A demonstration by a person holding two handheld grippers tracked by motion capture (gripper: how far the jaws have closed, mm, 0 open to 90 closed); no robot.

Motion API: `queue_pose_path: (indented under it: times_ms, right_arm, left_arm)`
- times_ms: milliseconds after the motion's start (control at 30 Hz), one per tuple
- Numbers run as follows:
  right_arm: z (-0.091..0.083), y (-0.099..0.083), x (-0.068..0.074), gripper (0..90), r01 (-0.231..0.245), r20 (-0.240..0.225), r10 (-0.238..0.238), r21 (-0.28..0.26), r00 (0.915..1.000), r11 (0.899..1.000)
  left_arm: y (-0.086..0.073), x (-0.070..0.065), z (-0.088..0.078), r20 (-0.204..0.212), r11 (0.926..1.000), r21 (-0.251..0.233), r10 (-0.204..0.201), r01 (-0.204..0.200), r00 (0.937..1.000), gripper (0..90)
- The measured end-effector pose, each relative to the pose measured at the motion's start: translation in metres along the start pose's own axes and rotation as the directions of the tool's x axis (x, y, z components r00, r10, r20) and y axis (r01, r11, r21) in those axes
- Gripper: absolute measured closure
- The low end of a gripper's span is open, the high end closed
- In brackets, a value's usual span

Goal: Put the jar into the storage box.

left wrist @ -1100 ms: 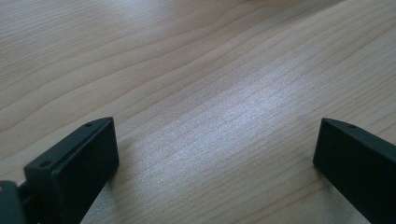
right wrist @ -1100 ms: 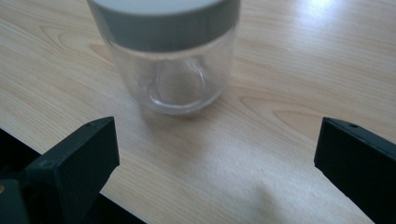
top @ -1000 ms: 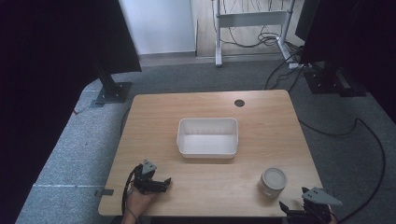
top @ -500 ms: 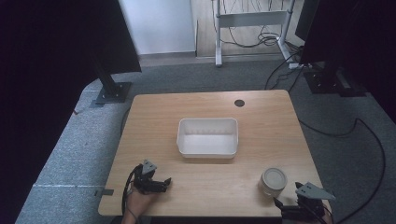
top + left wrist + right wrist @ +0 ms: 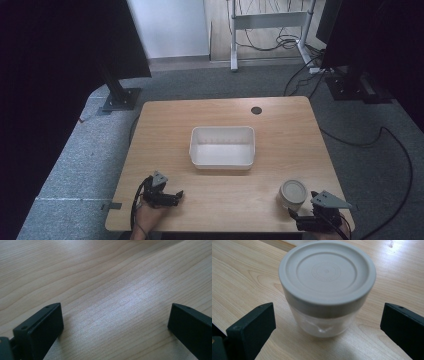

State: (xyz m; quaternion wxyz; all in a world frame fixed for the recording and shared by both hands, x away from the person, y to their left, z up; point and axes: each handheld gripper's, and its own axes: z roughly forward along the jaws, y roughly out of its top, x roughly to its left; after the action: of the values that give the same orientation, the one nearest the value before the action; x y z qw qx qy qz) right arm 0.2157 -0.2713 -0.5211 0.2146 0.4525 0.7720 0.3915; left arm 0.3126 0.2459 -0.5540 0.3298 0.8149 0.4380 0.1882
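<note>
Right tool [image 5: 296,215] sits at the near right corner of the desk [image 5: 280,120], jaws spread wide, nothing gripped. In the right gripper view the jar [image 5: 325,287] stands upright just ahead of the right tool [image 5: 328,322], roughly centred between the two black jaws but apart from both; gaps show on each side. Jar has a clear body and a pale grey round lid, lid on. In the high view the jar [image 5: 293,194] rests on the desk near the front right edge, just beside the right tool, on its left-forward side.

Left tool [image 5: 176,196] rests near the front left edge of the desk, held by a hand [image 5: 147,216] coming in from the bottom. Left gripper view shows the left tool [image 5: 116,322] with jaws wide apart, bare wood grain between them, nothing held.

White rectangular tray [image 5: 222,159] sits mid-desk, open side up, well apart from both tools and from the jar. Small dark round hole [image 5: 256,110] near the far edge of the desk. Grey carpet around the desk, cables [image 5: 390,145] trailing on the floor at right.
</note>
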Motion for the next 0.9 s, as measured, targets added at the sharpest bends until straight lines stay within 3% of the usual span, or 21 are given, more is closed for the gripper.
queue_pose_path:
  times_ms: [900]
  right_arm:
    - [0.028,0.013,0.001,0.3,0.003,-0.025,-0.002,0.039,0.9997,0.999]
  left_arm:
    - [0.0,0.0,0.0,0.0,1.0,0.002,0.002,-0.002,1.0,0.0]
